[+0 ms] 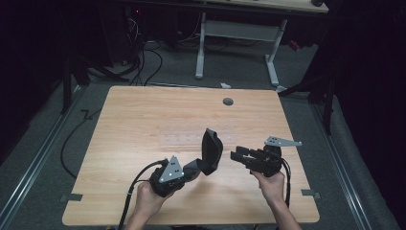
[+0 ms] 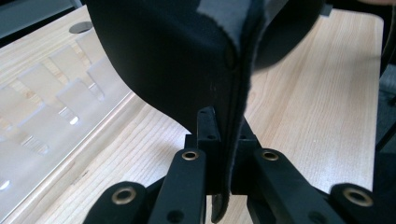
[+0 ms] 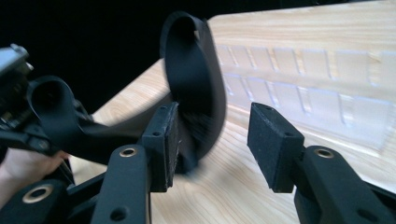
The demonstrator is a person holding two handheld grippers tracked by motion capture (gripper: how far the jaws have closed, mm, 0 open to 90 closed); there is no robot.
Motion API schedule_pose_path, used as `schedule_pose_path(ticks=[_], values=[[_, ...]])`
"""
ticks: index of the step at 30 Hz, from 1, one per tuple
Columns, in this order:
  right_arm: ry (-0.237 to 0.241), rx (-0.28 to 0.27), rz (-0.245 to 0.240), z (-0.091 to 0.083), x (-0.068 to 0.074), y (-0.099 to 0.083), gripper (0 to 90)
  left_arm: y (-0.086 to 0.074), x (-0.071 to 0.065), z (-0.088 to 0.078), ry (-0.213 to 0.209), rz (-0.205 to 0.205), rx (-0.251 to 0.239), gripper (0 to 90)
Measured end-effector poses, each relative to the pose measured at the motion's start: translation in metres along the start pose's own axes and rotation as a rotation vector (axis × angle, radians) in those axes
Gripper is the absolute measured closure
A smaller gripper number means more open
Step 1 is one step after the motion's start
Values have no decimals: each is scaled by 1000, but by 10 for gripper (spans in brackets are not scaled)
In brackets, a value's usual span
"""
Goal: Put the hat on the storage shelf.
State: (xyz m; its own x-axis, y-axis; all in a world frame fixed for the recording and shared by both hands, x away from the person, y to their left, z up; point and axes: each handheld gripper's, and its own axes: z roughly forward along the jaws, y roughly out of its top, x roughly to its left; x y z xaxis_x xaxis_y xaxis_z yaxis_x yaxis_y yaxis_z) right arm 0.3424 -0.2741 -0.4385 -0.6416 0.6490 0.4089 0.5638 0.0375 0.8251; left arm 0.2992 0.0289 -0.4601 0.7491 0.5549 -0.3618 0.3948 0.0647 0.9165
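A soft black fabric piece (image 1: 210, 151) with a grey lining stands upright above the wooden table (image 1: 143, 115). My left gripper (image 1: 195, 167) is shut on its lower edge; in the left gripper view the fabric edge (image 2: 233, 93) runs pinched between the two pads of this gripper (image 2: 223, 140). My right gripper (image 1: 234, 155) is just right of the fabric, open. In the right gripper view the curved fabric (image 3: 196, 84) rises just beyond the left pad (image 3: 163, 140) of the right gripper (image 3: 212, 135), blurred, with no pad pressing on it. A strap loop (image 3: 51, 100) trails toward the left hand.
A clear plastic tray (image 1: 184, 140) with several slots lies flat on the table behind the grippers, also seen as a tray (image 3: 303, 79). A grey round plug (image 1: 228, 101) sits near the far edge. Beyond the table are white desk legs (image 1: 200, 48) and floor cables (image 1: 143, 62).
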Motion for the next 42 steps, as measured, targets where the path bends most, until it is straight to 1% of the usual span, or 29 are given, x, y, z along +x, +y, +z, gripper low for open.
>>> schedule_pose_path(ticks=[2,3,4,5,6,8,10,11,12,13,14,15,16,19,20,21,22,23,24,26,27,28,32,33,35,40,42], values=[[-22,11,1,0,-3,-4,515,2,2,-2,8,-12,-16,868],[-54,21,-7,0,-8,-10,503,4,3,-5,10,-31,-28,868],[-54,21,-7,0,-8,-10,503,4,3,-5,10,-31,-28,868],[-85,27,-8,0,-12,-16,490,6,6,-7,15,-51,-42,868],[-108,31,-10,0,-14,-19,483,7,7,-8,17,-49,-43,868],[-147,36,-18,1,-18,-24,468,9,8,-9,22,-65,-56,868],[-196,42,-31,1,-23,-30,461,10,10,-10,25,-68,-58,868],[-196,42,-31,1,-23,-30,461,11,11,-11,28,-75,-62,868],[-223,49,-38,2,-25,-32,459,11,12,-11,30,-79,-65,868],[-271,66,-47,4,-29,-38,451,13,13,-13,35,-90,-73,868],[-271,66,-47,4,-29,-38,451,13,13,-13,35,-90,-73,868],[-292,73,-54,4,-31,-41,448,13,14,-13,37,-95,-77,868],[-335,92,-67,6,-36,-46,440,14,17,-14,41,-105,-84,867],[-392,111,-76,8,-42,-53,425,16,19,-16,47,-110,-89,868],[-392,111,-76,8,-42,-53,425,17,20,-16,50,-114,-94,868],[-411,120,-80,8,-43,-55,415,18,20,-17,51,-120,-99,867],[-445,131,-93,9,-47,-59,407,19,22,-18,54,-120,-102,868],[-460,138,-93,10,-48,-60,404,20,23,-19,59,-126,-110,867],[-460,138,-93,10,-48,-60,404,20,23,-19,59,-126,-110,867],[-481,144,-97,11,-50,-63,398,22,25,-20,65,-129,-118,867],[-502,153,-109,12,-52,-65,396,23,27,-21,73,-135,-126,867],[-502,153,-109,12,-52,-65,396,23,27,-21,73,-135,-126,867],[-537,176,-114,14,-54,-69,387,25,32,-22,84,-139,-139,867],[-555,185,-133,15,-53,-70,386,26,32,-23,88,-143,-142,867],[-571,194,-154,17,-51,-70,385,28,35,-24,97,-146,-153,867],[-574,205,-149,20,-52,-73,380,31,39,-26,110,-150,-162,867],[-577,225,-145,22,-53,-75,375,33,41,-27,116,-157,-171,866]])
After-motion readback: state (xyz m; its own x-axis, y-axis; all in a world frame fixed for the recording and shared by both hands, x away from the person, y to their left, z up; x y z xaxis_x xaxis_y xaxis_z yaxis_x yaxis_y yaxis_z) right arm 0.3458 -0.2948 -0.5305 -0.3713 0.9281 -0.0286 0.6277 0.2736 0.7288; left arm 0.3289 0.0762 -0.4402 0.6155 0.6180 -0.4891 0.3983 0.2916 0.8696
